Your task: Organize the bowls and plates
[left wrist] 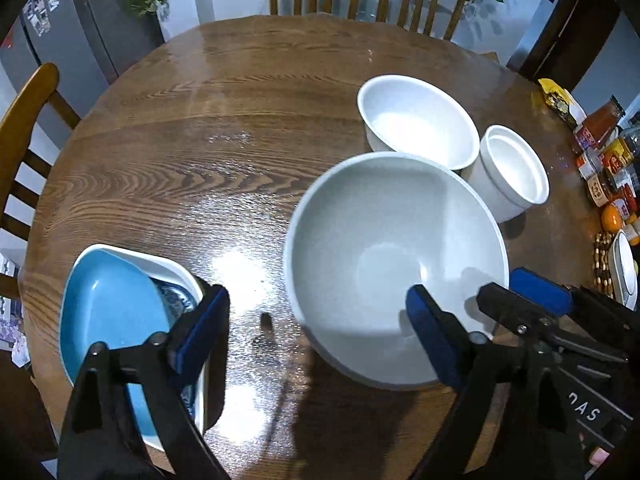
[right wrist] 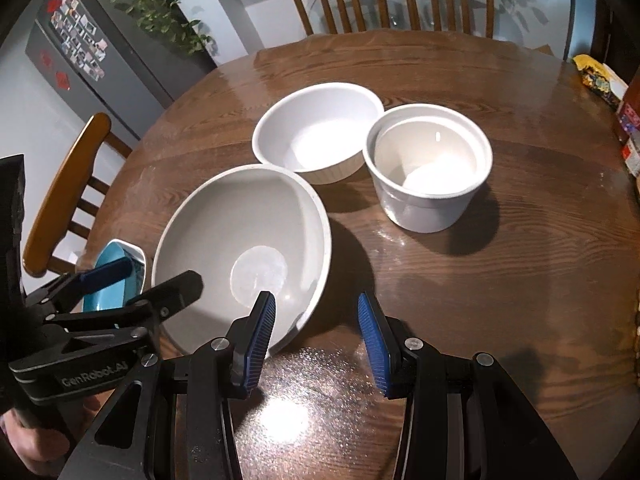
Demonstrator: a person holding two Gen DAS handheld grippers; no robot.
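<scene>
While the big grey bowl (right wrist: 240,256) sits tilted on the round wooden counter (right wrist: 500,264), both tongs hover low around it. The left tongs (left wrist: 318,328) stand wide apart, with one blue pad inside the bowl's near rim and the other over a blue dish (left wrist: 108,312) nested in a white patterned dish (left wrist: 176,280) at the counter's near-left edge. The right tongs (right wrist: 316,340) stand partly apart and hold nothing, with one pad at the bowl's rim and the other over bare wood.

Behind the grey bowl, a wide white bowl (right wrist: 320,136) sits beside a straight-walled white pot (right wrist: 428,168), and the two appear to touch.

A judgement on risk: the grey bowl leans on its rounded underside, so a nudge from either pad could rock it or slide it into the white bowl just behind. With both tongs crowding one rim, they could also knock each other.

Only the left wrist view shows the nested dishes clearly and a cluster of jars and packets (left wrist: 604,160) at the far right. The right wrist view better shows the bowl's tilt, the inner ledge of the white pot, and a hand gripping the left tool's handle.
</scene>
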